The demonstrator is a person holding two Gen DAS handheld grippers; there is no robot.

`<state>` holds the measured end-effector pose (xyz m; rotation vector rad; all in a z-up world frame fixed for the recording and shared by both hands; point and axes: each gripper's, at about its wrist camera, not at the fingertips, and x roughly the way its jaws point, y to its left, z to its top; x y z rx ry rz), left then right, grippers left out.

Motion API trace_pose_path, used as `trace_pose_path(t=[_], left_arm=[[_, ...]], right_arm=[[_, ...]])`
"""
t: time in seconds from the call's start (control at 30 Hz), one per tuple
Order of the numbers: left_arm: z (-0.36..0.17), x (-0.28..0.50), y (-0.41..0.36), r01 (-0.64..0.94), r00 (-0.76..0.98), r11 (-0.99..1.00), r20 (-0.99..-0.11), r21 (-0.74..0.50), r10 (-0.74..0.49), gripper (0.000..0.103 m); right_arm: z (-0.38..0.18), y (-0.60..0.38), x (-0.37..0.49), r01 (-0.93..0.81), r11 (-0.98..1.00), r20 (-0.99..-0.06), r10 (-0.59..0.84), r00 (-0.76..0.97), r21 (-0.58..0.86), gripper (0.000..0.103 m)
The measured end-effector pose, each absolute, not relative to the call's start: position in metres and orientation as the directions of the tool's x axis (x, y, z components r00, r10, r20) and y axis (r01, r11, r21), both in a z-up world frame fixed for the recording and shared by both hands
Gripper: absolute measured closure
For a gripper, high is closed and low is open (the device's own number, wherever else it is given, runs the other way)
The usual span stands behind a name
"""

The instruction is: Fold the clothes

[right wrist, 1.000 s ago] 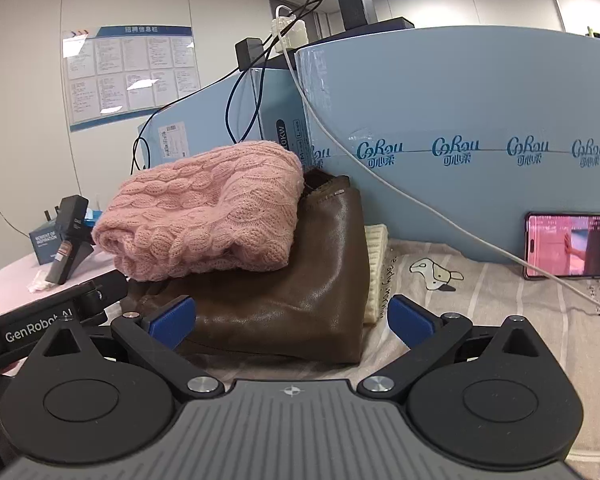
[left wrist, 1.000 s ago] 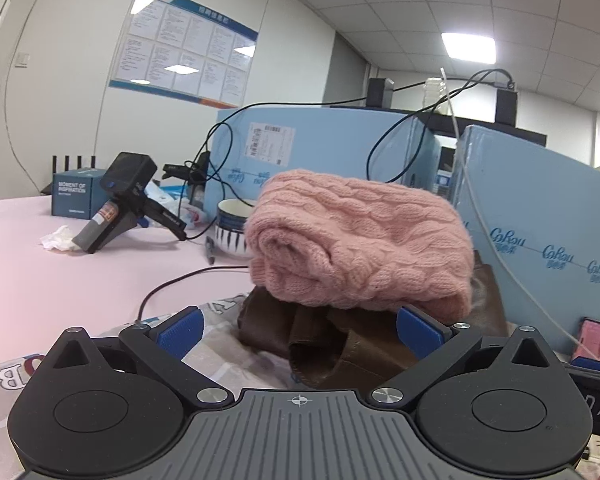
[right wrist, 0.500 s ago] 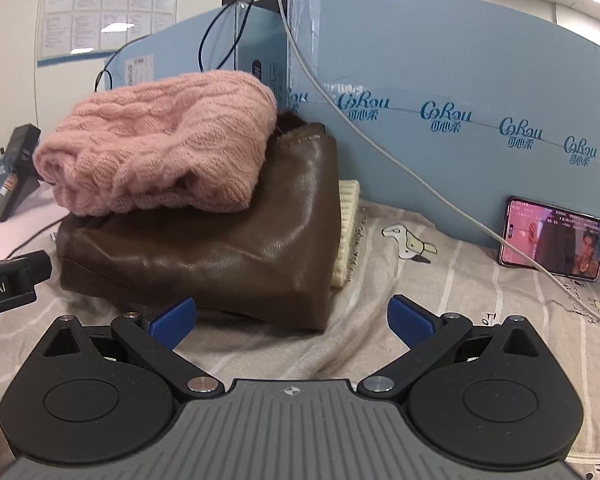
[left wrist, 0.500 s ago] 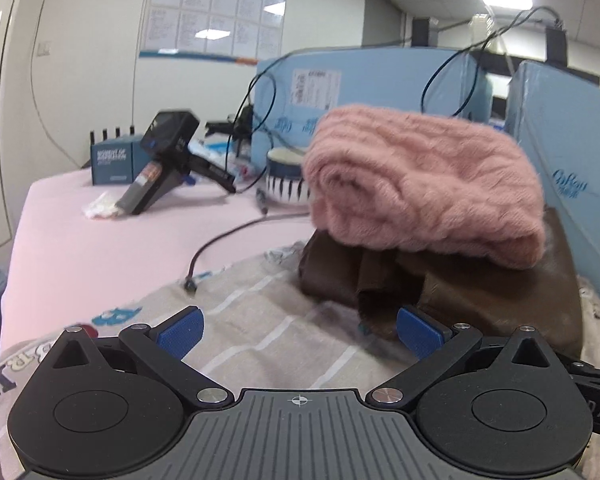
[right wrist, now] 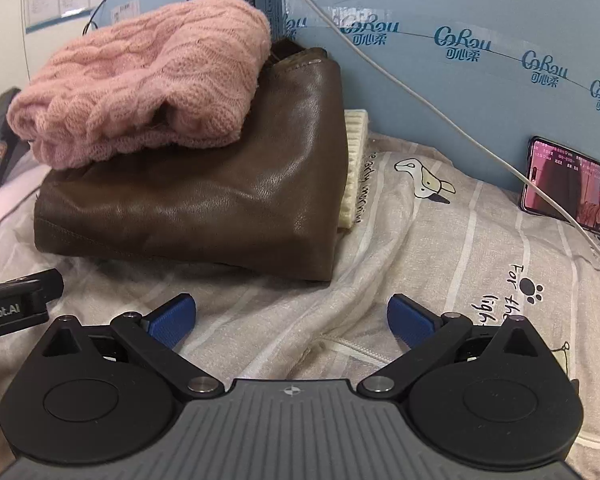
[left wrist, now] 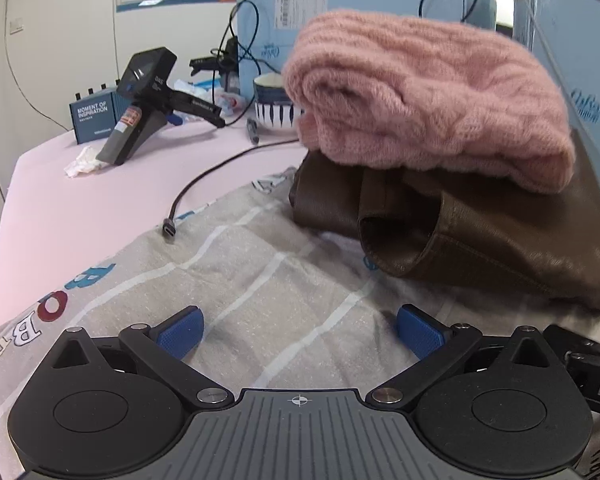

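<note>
A grey striped printed garment [left wrist: 268, 280] lies spread on the table in front of both grippers; it also shows in the right wrist view [right wrist: 440, 248], with a white drawstring near the right gripper. Behind it a folded pink knit sweater [left wrist: 420, 96] rests on a folded brown leather garment [left wrist: 480, 232]; the right wrist view shows the same sweater [right wrist: 148, 80] and leather garment [right wrist: 204, 200]. My left gripper [left wrist: 299, 330] is open and empty just above the grey cloth. My right gripper [right wrist: 292, 322] is open and empty above the cloth.
A cream knit piece [right wrist: 354, 168] lies behind the leather. Blue foam panels [right wrist: 460, 60] wall the back. A phone [right wrist: 572, 188] leans on the panel. A white cable [right wrist: 420, 96] hangs across. A black handheld device [left wrist: 140, 108], a box, a bowl [left wrist: 276, 108] and a USB cable [left wrist: 172, 228] sit on the pink tabletop.
Both grippers have dropped and tilted down toward the grey cloth, away from the folded stack. The jaws stay open and empty.
</note>
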<state>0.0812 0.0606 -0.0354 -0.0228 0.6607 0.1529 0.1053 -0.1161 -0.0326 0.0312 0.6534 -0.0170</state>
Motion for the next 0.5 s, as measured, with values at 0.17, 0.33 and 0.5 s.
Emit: trace_pose_path(t=[0.17,0.33,0.5], left_arm=[[-0.0349,0.0805,0.0617,-0.148,0.777,0.989,-0.617,0.017,0.127,0.000],[-0.0344,0.0809,0.0602,-0.148,0.774,0.989,-0.619,0.027,0.133,0.000],[-0.0345,0.0818,0.0606,-0.147,0.774,0.989,-0.620,0.025,0.130,0.000]], right_arm=[[-0.0325,-0.1162,0.1050,0.028,0.999,-0.614,-0.011,0.789,0.017,0.000],[-0.0316,-0.1161,0.1058,0.027,1.000,-0.615,-0.012,0.789,0.015,0.000],[-0.0310,-0.1138,0.1059,0.029,1.000,-0.615,-0.017,0.789,0.010,0.000]])
